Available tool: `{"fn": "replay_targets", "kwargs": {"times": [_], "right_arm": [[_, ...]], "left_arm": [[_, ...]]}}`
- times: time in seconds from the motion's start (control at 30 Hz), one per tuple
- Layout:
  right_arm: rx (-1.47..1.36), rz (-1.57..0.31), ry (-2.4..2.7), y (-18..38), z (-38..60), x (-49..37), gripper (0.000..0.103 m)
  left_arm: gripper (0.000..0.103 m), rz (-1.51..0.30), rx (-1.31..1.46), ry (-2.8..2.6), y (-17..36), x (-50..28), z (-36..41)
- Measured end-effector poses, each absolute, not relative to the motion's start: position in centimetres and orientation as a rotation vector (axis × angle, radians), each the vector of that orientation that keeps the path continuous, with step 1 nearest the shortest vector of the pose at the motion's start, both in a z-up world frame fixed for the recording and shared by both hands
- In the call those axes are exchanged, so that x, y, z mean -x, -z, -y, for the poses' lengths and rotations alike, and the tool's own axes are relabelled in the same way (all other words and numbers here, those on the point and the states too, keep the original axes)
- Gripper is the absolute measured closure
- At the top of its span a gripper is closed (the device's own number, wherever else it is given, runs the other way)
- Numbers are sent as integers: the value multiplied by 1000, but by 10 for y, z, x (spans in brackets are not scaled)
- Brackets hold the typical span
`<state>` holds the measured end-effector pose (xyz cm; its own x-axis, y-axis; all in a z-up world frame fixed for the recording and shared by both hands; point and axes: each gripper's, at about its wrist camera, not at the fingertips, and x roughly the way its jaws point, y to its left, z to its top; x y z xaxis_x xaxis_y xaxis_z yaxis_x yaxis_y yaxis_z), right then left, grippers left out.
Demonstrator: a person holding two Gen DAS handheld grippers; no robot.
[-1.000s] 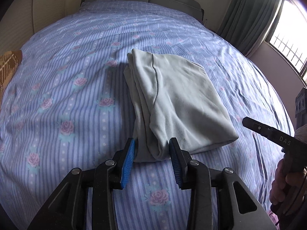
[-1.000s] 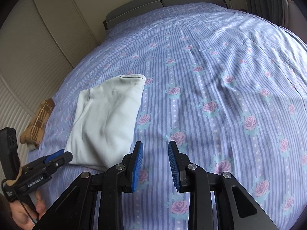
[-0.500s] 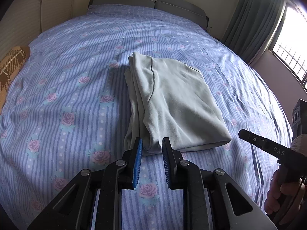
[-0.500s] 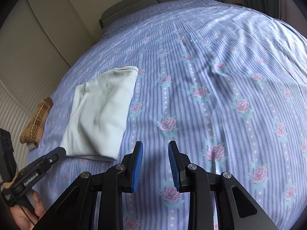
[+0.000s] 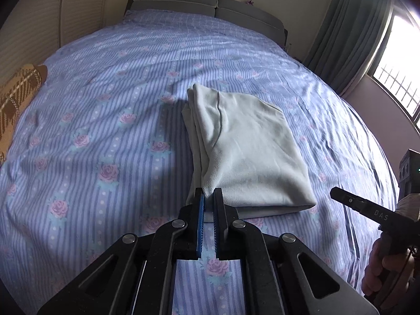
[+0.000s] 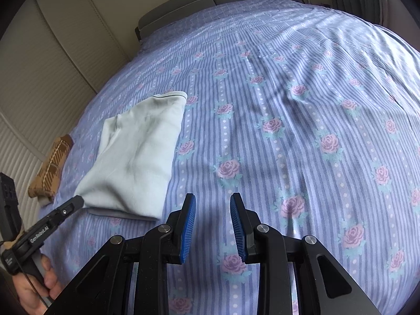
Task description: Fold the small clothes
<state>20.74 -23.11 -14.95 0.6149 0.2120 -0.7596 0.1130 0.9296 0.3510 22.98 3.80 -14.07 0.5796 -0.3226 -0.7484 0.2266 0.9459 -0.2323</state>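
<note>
The folded pale green garment (image 5: pixel 249 152) lies flat on the bed (image 5: pixel 105 136), about midway across it and nearer the foot edge than the headboard (image 5: pixel 207 6). It makes a rough rectangle whose long axis runs from the foot edge toward the headboard; in the left wrist view the layered, open edges line its left side, with a dark-trimmed seam curving down near them, and a smooth fold closes the end at the foot. In the right wrist view the trimmed short end (image 6: pixel 170 95) points at the headboard.

The left gripper (image 5: pixel 207 197) has just been closing, and its blue fingers (image 5: pixel 200 225) now stand almost together, pinching the garment's near left corner between their tips. The right gripper (image 6: pixel 212 207) is off to the garment's right, over bare sheet beside its near right corner, touching nothing, its fingers (image 6: pixel 187 231) apart with only striped sheet between them.

A brown plaid cloth (image 5: pixel 15 97) lies at the bed's left edge, well apart from the garment
</note>
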Motion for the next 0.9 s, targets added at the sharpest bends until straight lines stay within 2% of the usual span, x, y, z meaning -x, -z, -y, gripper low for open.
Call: {"fn": "replay_targets", "kwargs": {"times": [0.23,0.37,0.57,0.63,0.83,0.9], "right_arm": [[-337,-936,-97,152,213,-209,74],[-294,-949,-113,152,205,-209,74],[-267,-929,-127,145,199,-212,74],[-261,-923,-128,143,197,-214,74],[-262,-918,-125,141,199,-217,74],[-265,-918,-122,141,200,-218,70]], "left_arm": [[94,-991,99,329,174,-238,-37],[93,-981,93,321,169,-233,-37],[80,-910,47,306,141,-230,-30],[71,-881,51,304,132,-236,-28],[65,-892,8,309,129,-278,-12],[65,-933,23,316,139,-292,-12]]}}
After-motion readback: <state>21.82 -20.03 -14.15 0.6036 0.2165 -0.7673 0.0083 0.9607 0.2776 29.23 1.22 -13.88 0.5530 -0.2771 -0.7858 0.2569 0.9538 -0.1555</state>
